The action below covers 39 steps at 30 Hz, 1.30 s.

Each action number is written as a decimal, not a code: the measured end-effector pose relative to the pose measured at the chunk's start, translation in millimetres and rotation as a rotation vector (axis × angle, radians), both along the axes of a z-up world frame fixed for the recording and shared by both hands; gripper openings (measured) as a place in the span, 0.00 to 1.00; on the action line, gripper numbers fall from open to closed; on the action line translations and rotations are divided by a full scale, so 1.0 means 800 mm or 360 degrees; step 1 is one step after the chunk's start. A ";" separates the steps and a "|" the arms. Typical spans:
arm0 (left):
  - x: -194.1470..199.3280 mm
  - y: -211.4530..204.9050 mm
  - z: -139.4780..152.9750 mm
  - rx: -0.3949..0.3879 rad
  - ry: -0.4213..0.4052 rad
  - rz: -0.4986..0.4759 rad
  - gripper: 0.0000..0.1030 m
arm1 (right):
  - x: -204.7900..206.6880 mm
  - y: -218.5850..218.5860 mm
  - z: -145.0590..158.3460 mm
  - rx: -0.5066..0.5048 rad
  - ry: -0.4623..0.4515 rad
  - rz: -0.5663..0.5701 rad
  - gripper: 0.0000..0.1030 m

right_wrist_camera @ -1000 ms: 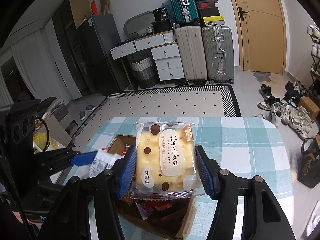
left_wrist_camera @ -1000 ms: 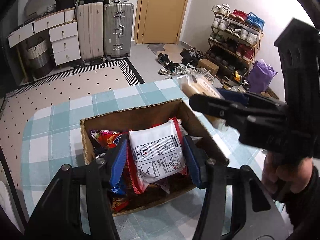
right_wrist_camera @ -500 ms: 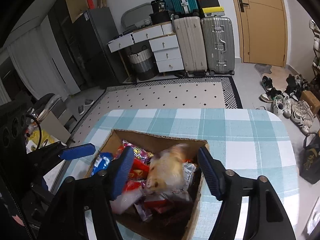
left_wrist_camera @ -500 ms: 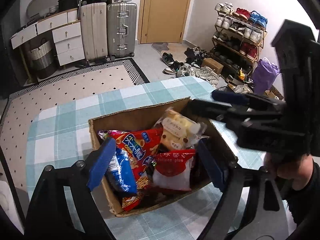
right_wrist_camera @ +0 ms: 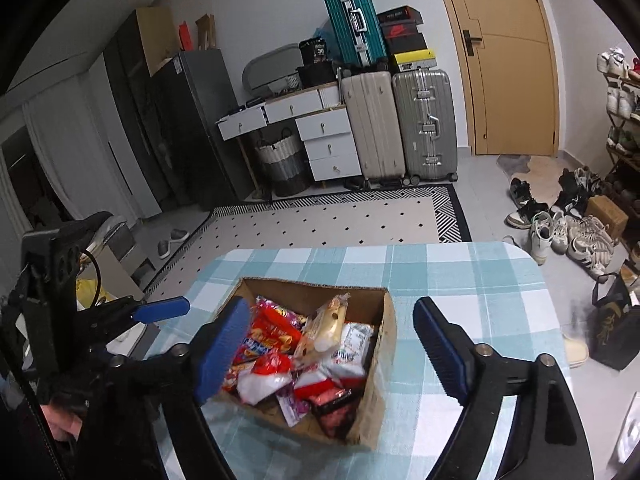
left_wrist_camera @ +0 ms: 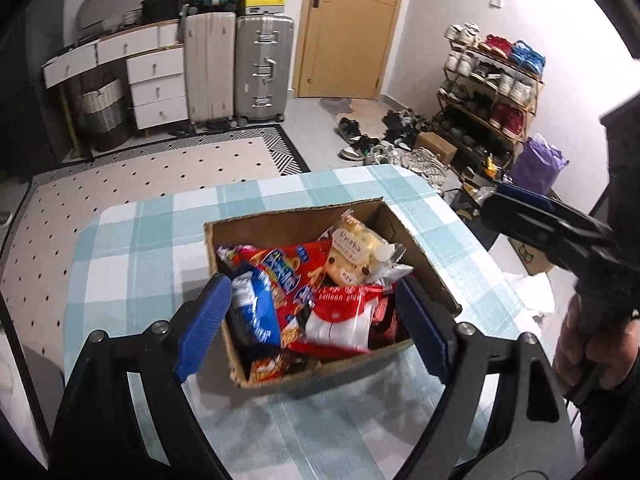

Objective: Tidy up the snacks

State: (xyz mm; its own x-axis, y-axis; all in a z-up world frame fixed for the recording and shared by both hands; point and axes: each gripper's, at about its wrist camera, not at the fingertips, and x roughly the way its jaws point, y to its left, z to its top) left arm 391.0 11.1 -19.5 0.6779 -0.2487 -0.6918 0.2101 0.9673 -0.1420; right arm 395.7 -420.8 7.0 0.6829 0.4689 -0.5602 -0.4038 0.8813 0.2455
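Note:
An open cardboard box [left_wrist_camera: 296, 222] [right_wrist_camera: 386, 322] sits on the teal checked tablecloth [left_wrist_camera: 132, 248], filled with several snack packets. A yellow cracker packet [left_wrist_camera: 352, 254] [right_wrist_camera: 326, 326] lies on top at the box's far right. A red and white packet [left_wrist_camera: 340, 318] and a blue packet [left_wrist_camera: 256, 312] lie in front. My left gripper [left_wrist_camera: 312, 324] is open and empty above the box's near side. My right gripper [right_wrist_camera: 340, 352] is open and empty over the box; it also shows at the right of the left wrist view [left_wrist_camera: 532, 216].
The table [right_wrist_camera: 480, 280] ends at rounded far corners. Beyond it lie a dotted rug [left_wrist_camera: 140, 168], suitcases [left_wrist_camera: 240, 64], white drawers [right_wrist_camera: 324, 136], a wooden door [right_wrist_camera: 508, 52], a shoe rack [left_wrist_camera: 488, 88] and loose shoes [right_wrist_camera: 560, 232].
Both grippers opened and let go of their packets. The white packet and the yellow cracker packet dropped into the box, and both grippers pulled back.

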 end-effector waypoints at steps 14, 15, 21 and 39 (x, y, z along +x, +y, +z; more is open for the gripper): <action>-0.101 0.012 0.051 0.0109 -0.0212 0.0300 0.89 | -0.127 -0.023 0.042 0.0058 -0.0275 -0.0017 0.89; -0.106 0.013 0.053 0.0106 -0.0218 0.0305 0.90 | -0.136 -0.025 0.043 0.0057 -0.0300 -0.0025 0.90; -0.148 0.011 0.062 0.0124 -0.0318 0.0335 0.99 | -0.188 -0.034 0.048 -0.0009 -0.0403 -0.0074 0.91; -0.224 0.004 0.008 0.0156 -0.0530 0.0411 0.99 | -0.283 -0.056 -0.015 -0.0007 -0.0622 -0.0175 0.92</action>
